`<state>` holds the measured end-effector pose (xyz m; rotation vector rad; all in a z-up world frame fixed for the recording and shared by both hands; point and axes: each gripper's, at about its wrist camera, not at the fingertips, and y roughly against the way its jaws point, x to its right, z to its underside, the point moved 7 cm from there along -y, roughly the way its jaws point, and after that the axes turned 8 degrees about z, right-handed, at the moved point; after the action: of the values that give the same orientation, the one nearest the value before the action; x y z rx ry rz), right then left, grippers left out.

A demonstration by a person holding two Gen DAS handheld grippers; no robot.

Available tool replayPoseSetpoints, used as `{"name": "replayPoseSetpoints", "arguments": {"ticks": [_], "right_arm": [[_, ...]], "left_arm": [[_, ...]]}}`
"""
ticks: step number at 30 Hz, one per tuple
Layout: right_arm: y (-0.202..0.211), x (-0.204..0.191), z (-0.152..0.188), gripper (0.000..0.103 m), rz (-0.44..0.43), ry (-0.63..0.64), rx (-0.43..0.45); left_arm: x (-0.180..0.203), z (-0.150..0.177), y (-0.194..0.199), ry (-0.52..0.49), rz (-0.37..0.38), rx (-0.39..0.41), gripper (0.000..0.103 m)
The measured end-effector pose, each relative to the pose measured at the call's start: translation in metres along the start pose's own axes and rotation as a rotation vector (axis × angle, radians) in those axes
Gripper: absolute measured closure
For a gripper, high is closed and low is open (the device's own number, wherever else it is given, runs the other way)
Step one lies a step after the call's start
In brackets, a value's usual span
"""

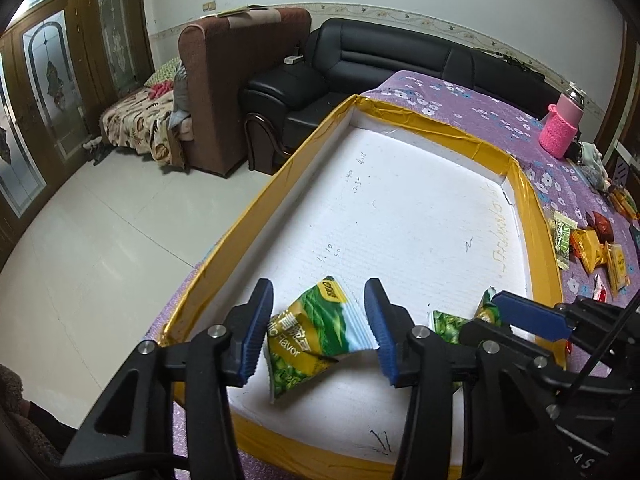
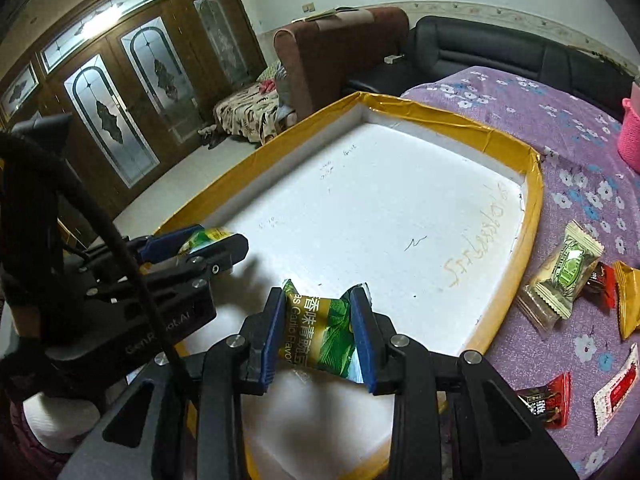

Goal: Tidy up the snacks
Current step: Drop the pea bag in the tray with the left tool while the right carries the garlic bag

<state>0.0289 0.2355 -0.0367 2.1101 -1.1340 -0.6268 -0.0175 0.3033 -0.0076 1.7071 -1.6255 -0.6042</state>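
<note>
A white foam tray [image 1: 440,124] with a yellow taped rim lies on the purple flowered cloth. In the left wrist view a green pea snack packet [image 1: 316,340] rests on the tray floor near the front rim, between the fingers of my left gripper [image 1: 318,304]. The jaws stand apart and the packet looks flat and unsqueezed. My right gripper [image 2: 318,312] is shut on a second green pea packet [image 2: 320,336], which is pinched and bowed just above the tray's front part [image 2: 400,200]. The right gripper [image 1: 490,314] sits close beside the left one; the left gripper [image 2: 212,240] shows at the tray's left rim.
Several loose wrapped snacks [image 2: 564,272] in green, red and orange lie on the cloth right of the tray. A pink bottle in a knit sleeve [image 1: 560,128] stands at the far right. A black sofa [image 1: 400,56] and a brown armchair [image 1: 240,80] stand beyond the table.
</note>
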Motion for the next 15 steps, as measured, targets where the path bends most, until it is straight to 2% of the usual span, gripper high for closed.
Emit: {"name": "replayPoseSetpoints", "arguments": {"ticks": [5,10,15], "right_arm": [[-0.001,-0.004,0.000,0.069,0.008,0.009,-0.001],[0.007,-0.006,-0.003,0.069,0.011,0.011,0.025],[0.037,0.000,-0.009,0.065,-0.009,-0.022,0.092]], "left_arm": [[-0.003,-0.003,0.003,0.046,0.036,0.007,0.037],[-0.009,-0.008,0.018,0.100,0.080,0.039,0.035],[-0.010,-0.017,0.050,0.146,0.112,0.115,0.029]]}}
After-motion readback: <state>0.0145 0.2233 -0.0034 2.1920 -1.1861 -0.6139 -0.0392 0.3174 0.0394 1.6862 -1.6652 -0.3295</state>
